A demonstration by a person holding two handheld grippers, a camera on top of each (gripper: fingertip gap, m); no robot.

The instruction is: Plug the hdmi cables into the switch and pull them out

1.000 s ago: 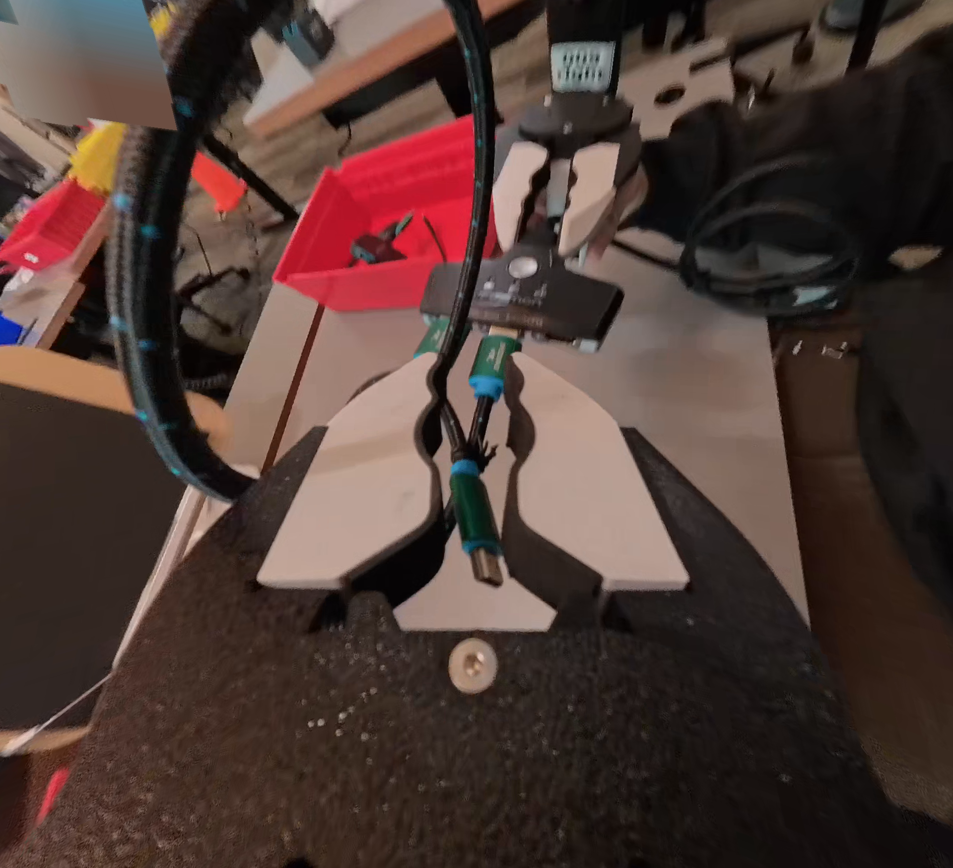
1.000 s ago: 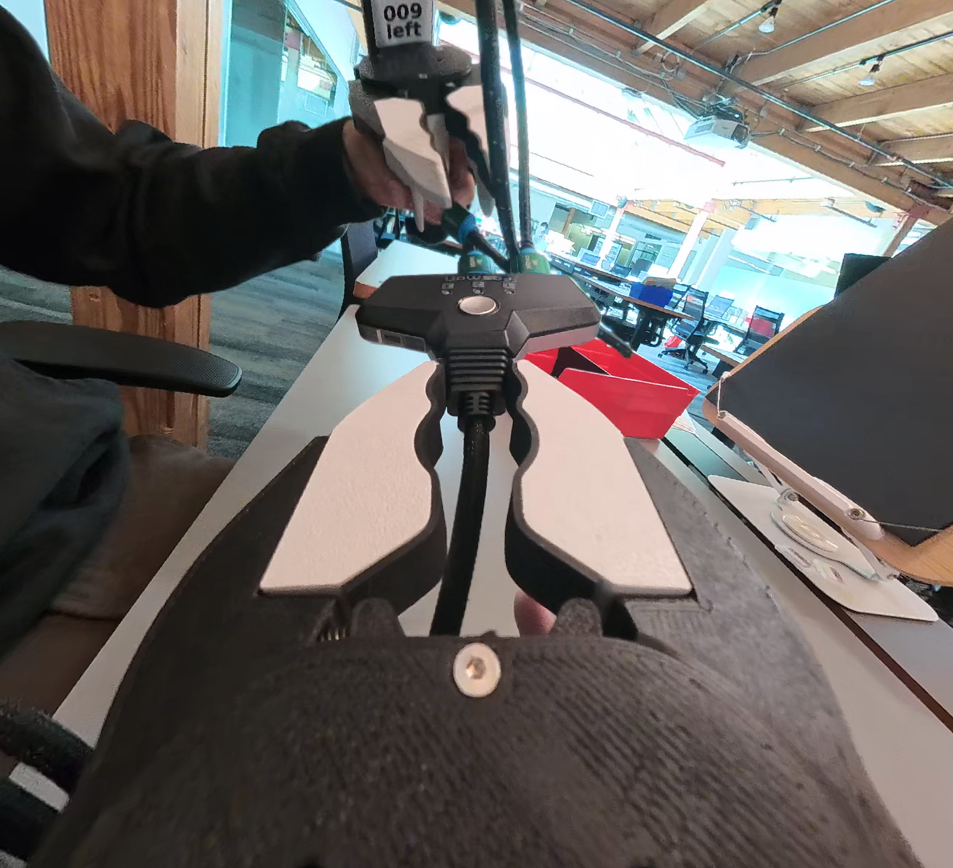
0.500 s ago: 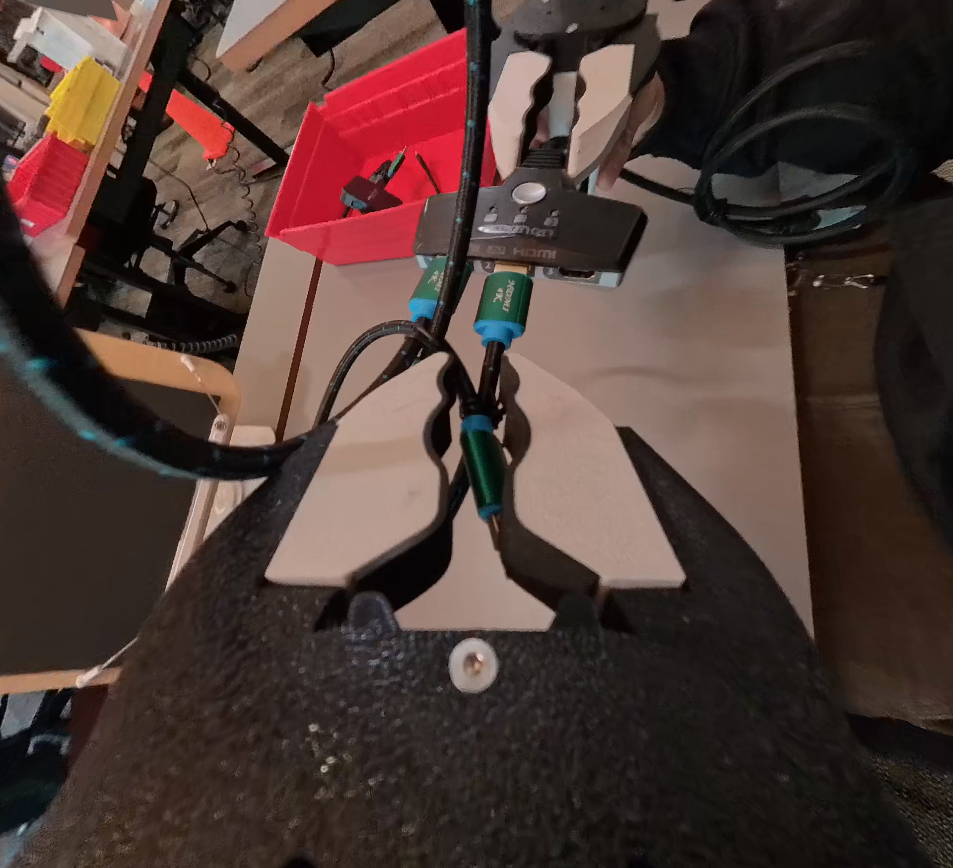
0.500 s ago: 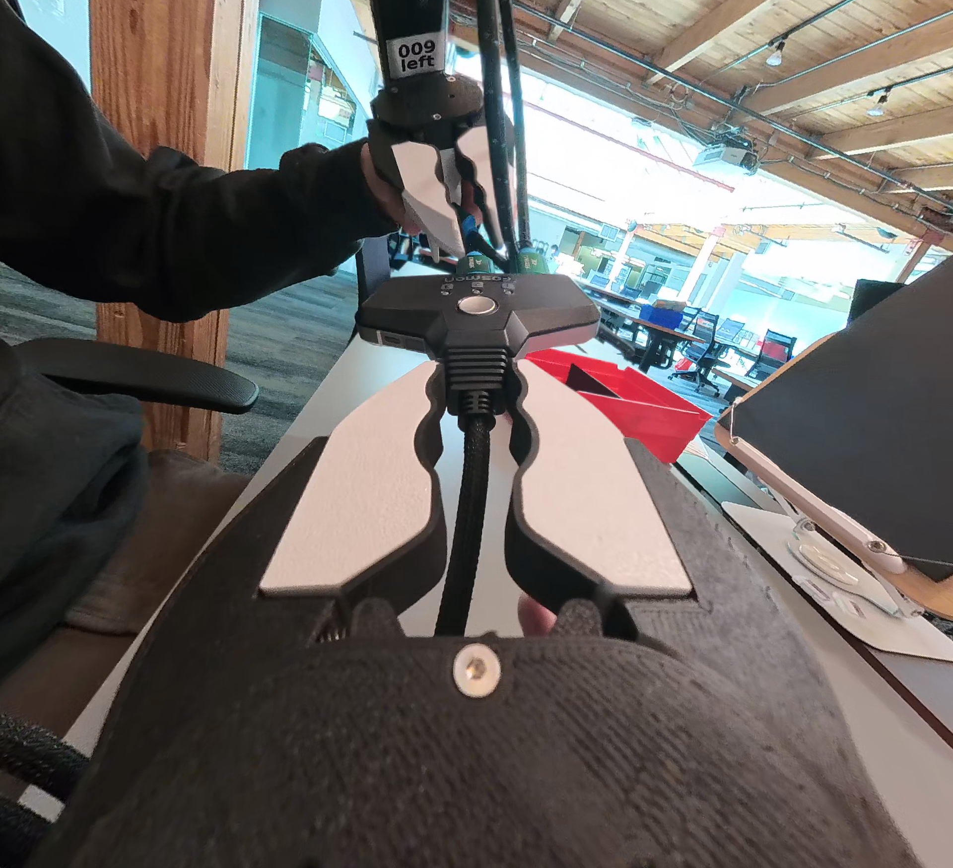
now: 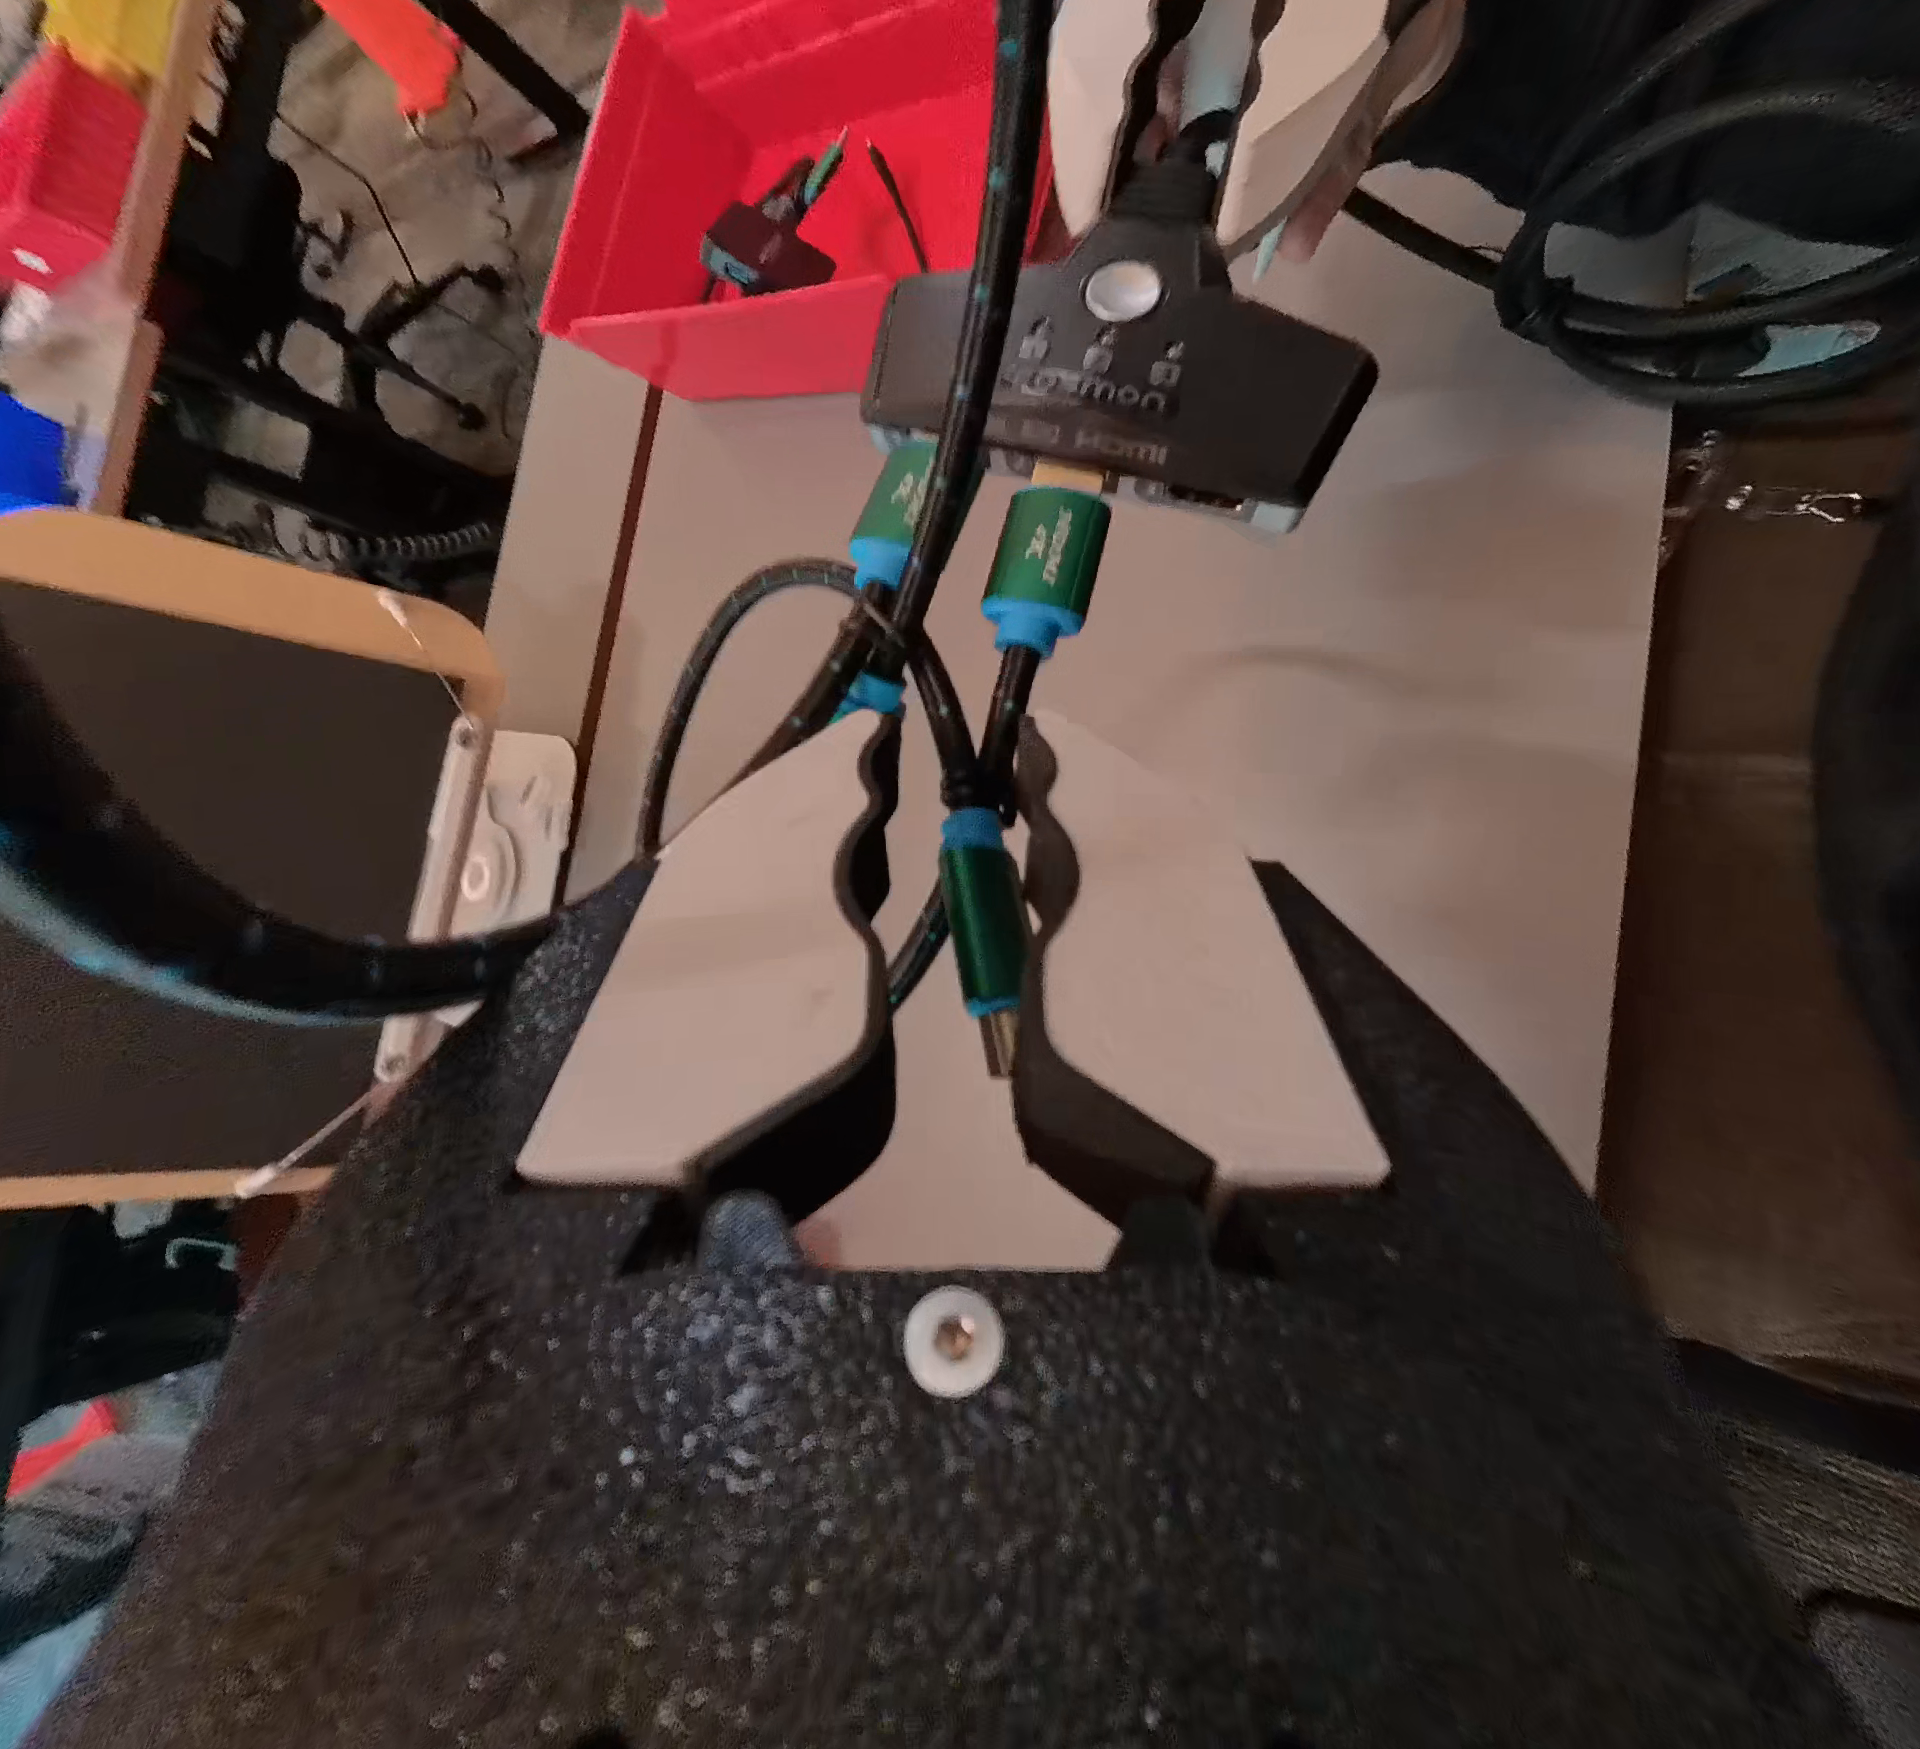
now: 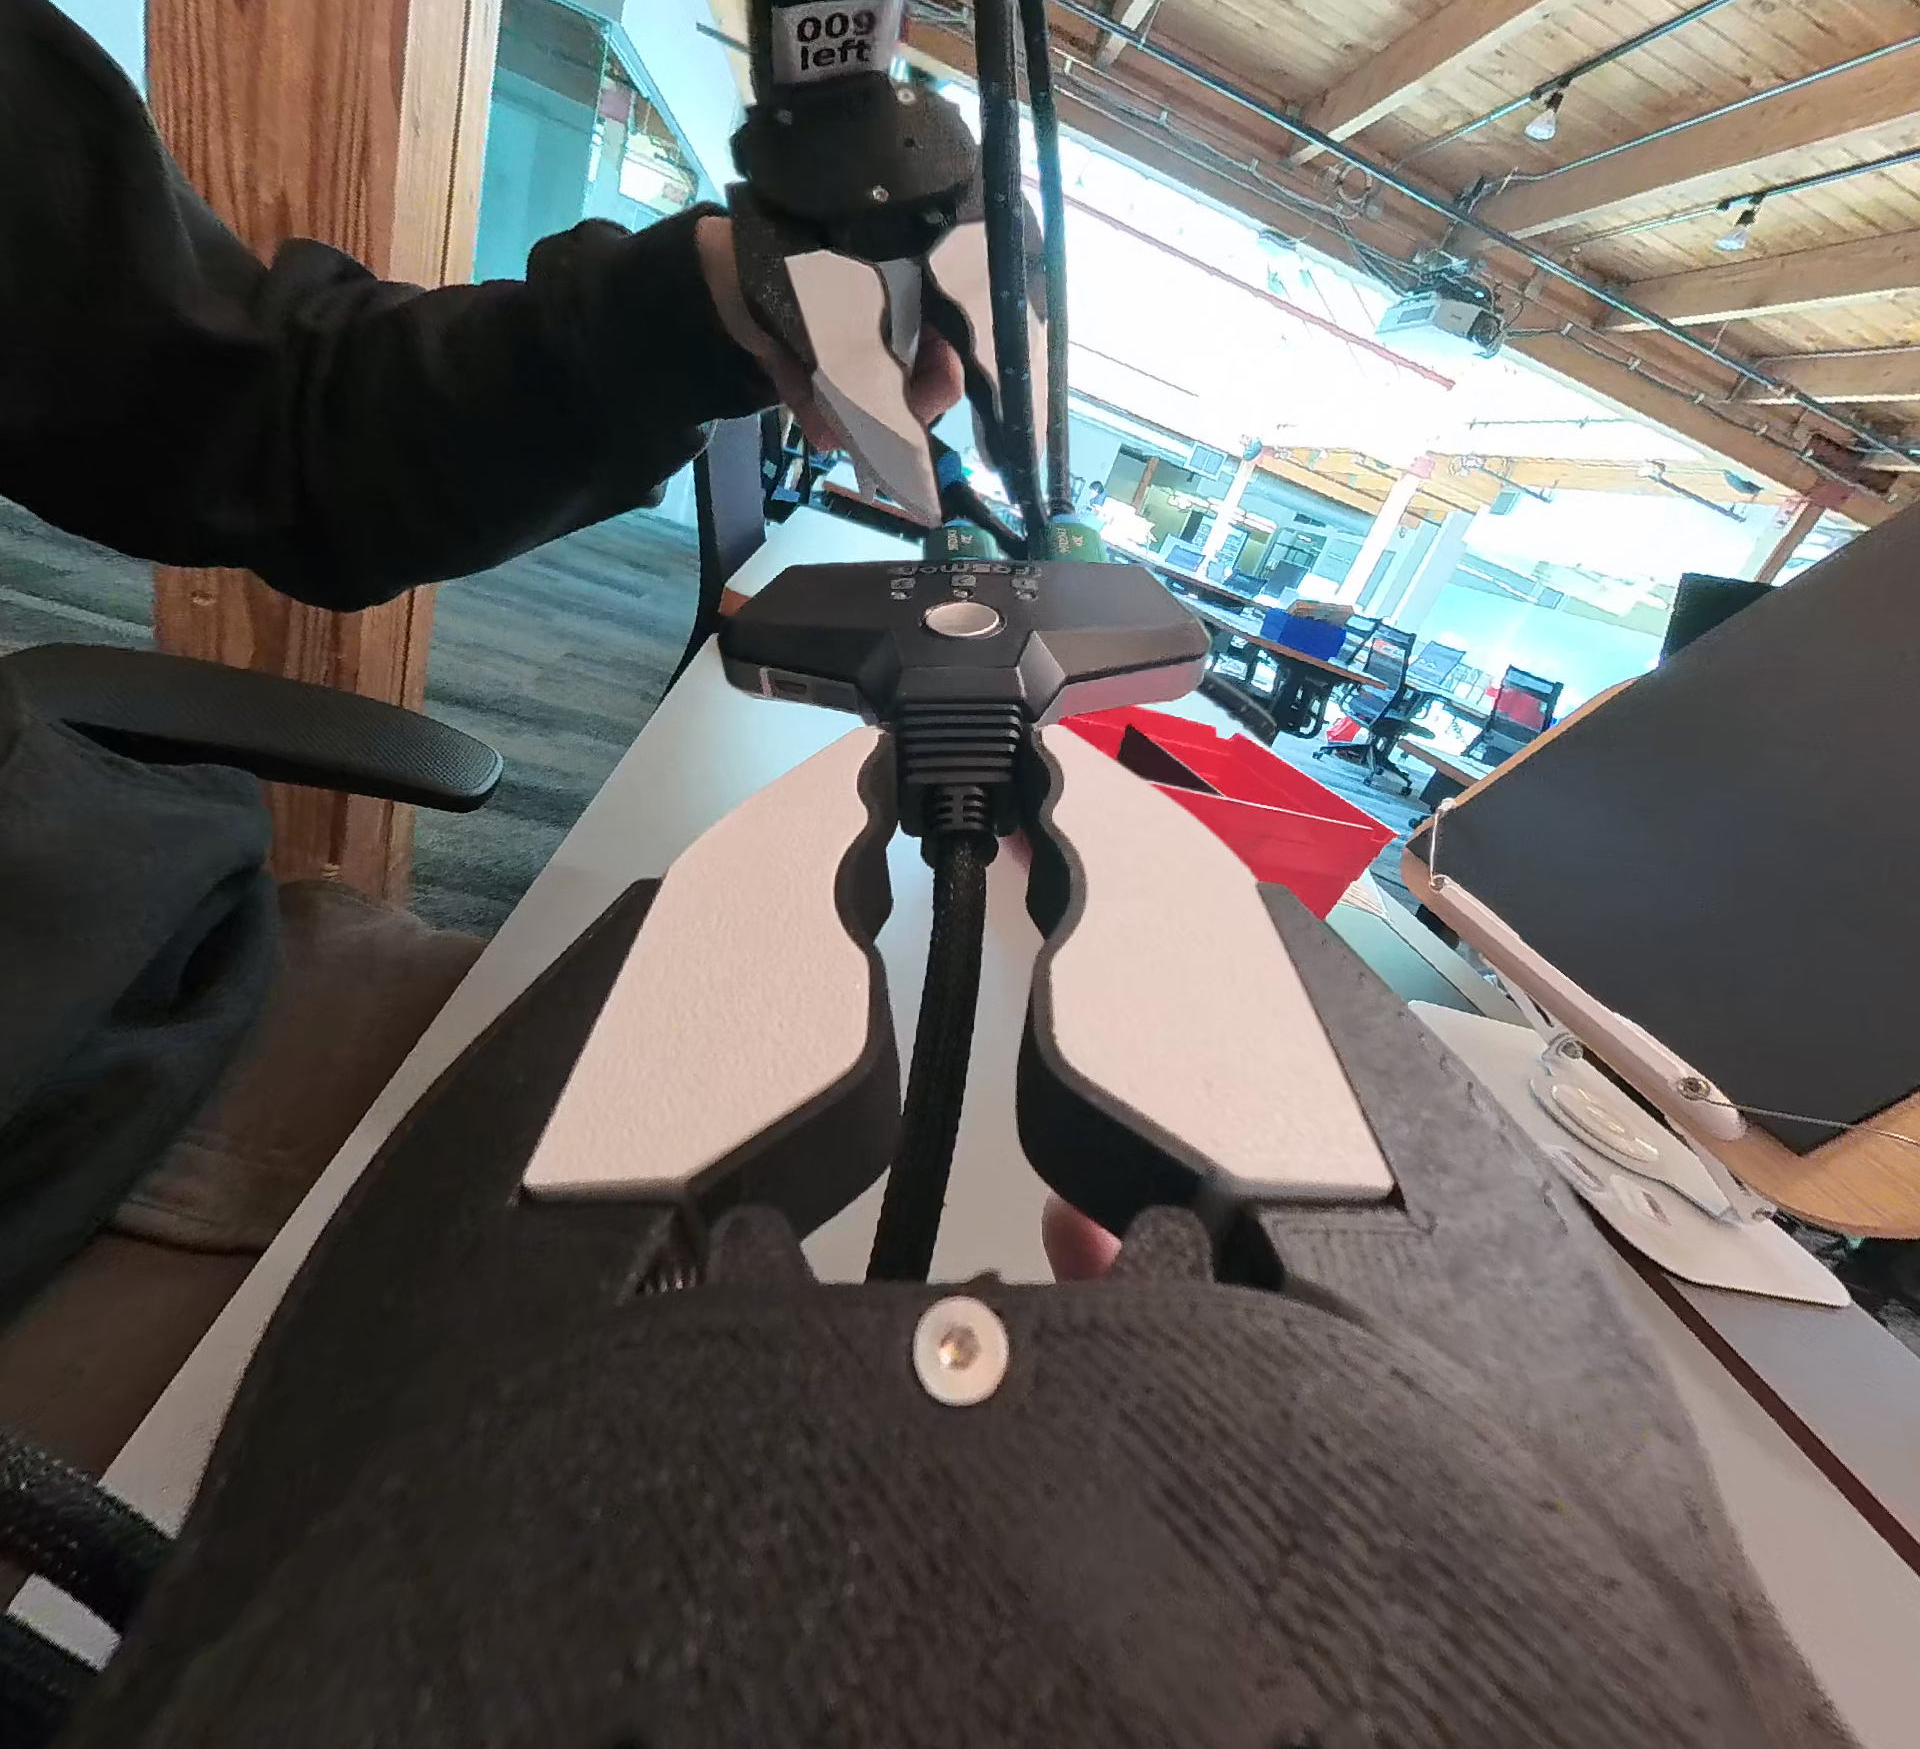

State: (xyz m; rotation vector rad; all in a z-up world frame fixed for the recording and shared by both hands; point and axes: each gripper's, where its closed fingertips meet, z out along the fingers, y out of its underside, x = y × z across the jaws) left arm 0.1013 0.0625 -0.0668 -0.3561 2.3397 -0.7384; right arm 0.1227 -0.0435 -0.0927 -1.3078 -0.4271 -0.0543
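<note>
Two plugs: green HDMI plugs (image 5: 1047, 556) sit in the switch (image 5: 1117, 395); its third port stays empty.
Right gripper (image 6: 958, 811): clamps the switch's cable collar, bracing it above the table (image 5: 1299, 723).
Left gripper (image 5: 951, 764): narrow, pinching braided cables (image 5: 977, 743) just below the switch, loose plug (image 5: 982, 930) dangling between its fingers.

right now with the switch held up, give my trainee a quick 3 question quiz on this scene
1. True or false: the right hand-held gripper is shut on the neck of the switch.
2. How many green plugs sit at the switch's ports? A) one B) two C) three
3. Fill in: behind the switch stands a ___ bin.

Key:
1. True.
2. B: the left plug and the middle plug; the right port is free.
3. Red.
</note>
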